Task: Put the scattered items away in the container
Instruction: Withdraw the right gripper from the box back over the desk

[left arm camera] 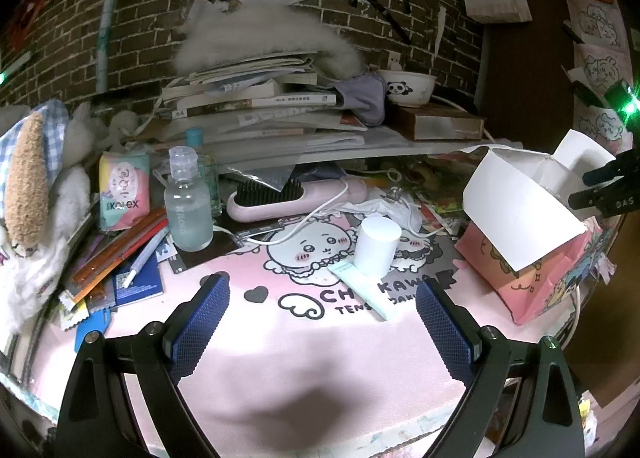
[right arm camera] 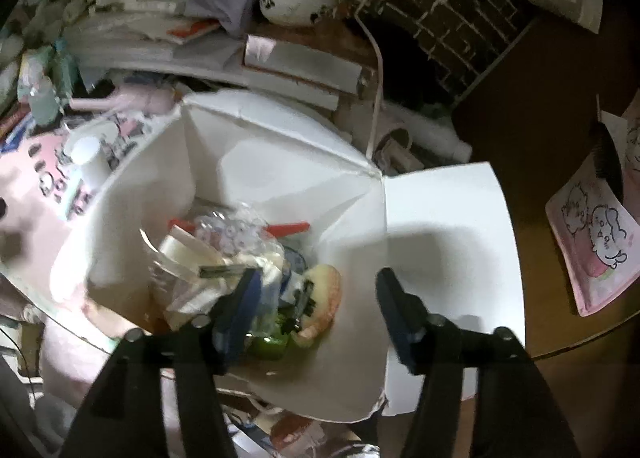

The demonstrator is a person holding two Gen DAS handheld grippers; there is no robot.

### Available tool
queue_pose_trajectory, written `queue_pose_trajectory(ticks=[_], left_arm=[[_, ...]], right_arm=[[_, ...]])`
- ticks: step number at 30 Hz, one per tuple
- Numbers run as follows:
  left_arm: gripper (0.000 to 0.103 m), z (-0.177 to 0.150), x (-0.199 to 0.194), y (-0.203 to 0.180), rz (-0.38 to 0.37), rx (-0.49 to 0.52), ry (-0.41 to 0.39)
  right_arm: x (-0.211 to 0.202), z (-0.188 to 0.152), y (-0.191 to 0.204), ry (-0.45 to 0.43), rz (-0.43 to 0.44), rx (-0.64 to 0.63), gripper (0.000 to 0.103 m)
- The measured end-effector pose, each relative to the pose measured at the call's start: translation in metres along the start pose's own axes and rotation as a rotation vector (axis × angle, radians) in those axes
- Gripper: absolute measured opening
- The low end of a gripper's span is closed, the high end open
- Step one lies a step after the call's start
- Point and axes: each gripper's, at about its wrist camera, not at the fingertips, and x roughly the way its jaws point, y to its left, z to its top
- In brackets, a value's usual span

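Note:
A mint tube with a white cap (left arm camera: 375, 248) stands on its cap on the pink cartoon mat (left arm camera: 280, 338), just beyond my left gripper (left arm camera: 322, 322), which is open and holds nothing. Further left are a clear bottle (left arm camera: 188, 214), a pink hairbrush (left arm camera: 292, 198), a tissue pack (left arm camera: 124, 190) and several pens (left arm camera: 132, 246). The container is a pink box with white flaps (left arm camera: 516, 218) at the right. My right gripper (right arm camera: 318, 310) hovers open over the box's white inside (right arm camera: 260, 162). Several items lie in it: a plastic bag (right arm camera: 232, 234), a green thing (right arm camera: 268, 346) and a peach round thing (right arm camera: 324, 298).
A tall pile of books and papers (left arm camera: 260, 106) with a panda bowl (left arm camera: 408, 88) rises behind the mat. Plush toys (left arm camera: 28, 178) crowd the left edge. A white cable (left arm camera: 320, 214) snakes past the hairbrush. A pink cartoon pouch (right arm camera: 592, 250) lies on the brown table at right.

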Motion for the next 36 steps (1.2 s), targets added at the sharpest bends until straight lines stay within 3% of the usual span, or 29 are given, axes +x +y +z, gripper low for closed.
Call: queue_pose_trajectory(ticks=[2, 3, 7, 14, 21, 28, 32, 36], left_arm=[[0.093, -0.001, 0.001, 0.000, 0.002, -0.003, 0.004], [0.093, -0.001, 0.001, 0.001, 0.003, -0.005, 0.007], [0.093, -0.002, 0.004, 0.004, -0.003, -0.013, 0.013], [0.093, -0.007, 0.009, 0.003, -0.024, -0.010, 0.031], [0.093, -0.013, 0.016, 0.009, -0.019, -0.021, 0.051], [0.093, -0.021, 0.029, 0.010, -0.026, -0.032, 0.080], [0.093, -0.021, 0.038, 0.006, -0.037, -0.041, 0.094], [0.093, -0.018, 0.046, -0.006, -0.063, -0.039, 0.101]], right_arm=[[-0.008, 0.002, 0.000, -0.051, 0.016, 0.021, 0.084], [-0.012, 0.002, 0.001, -0.072, 0.022, 0.030, 0.086], [-0.025, 0.002, 0.016, -0.151, 0.119, 0.042, 0.086], [-0.043, -0.009, 0.059, -0.333, 0.403, 0.080, 0.087], [-0.050, -0.021, 0.116, -0.460, 0.618, 0.008, 0.090], [-0.039, -0.034, 0.144, -0.483, 0.651, 0.053, 0.090], [-0.044, -0.048, 0.140, -0.566, 0.571, 0.127, 0.091], [-0.047, -0.055, 0.127, -0.610, 0.558, 0.187, 0.091]])
